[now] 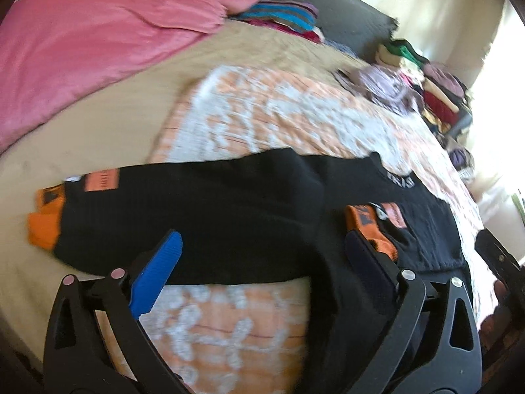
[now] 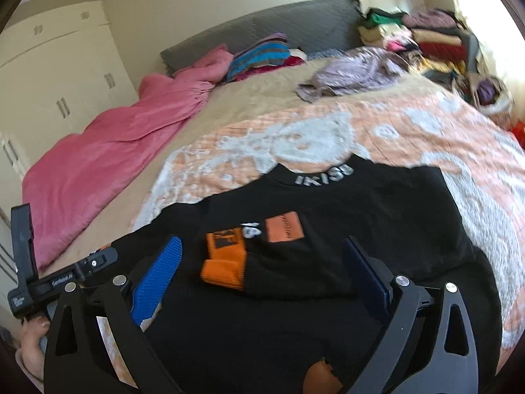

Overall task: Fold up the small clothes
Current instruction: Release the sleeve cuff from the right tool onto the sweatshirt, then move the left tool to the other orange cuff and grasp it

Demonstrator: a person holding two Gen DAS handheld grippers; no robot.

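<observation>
While both the left gripper [image 1: 262, 262] and right gripper [image 2: 262, 262] hover wide open and empty, the black sweater [image 2: 328, 203] lies flat on the patterned quilt [image 2: 328, 138], one orange-cuffed sleeve [image 2: 226, 256] folded in, the other sleeve [image 1: 131, 203] likely next.

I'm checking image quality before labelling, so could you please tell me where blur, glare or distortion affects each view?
Left wrist view: motion blur smears the patterned quilt and black sweater; the window side at right is blown out. Right wrist view: sharper, with the collar lettering legible, though glare washes the top right; fisheye bending curves the bed in both.
</observation>
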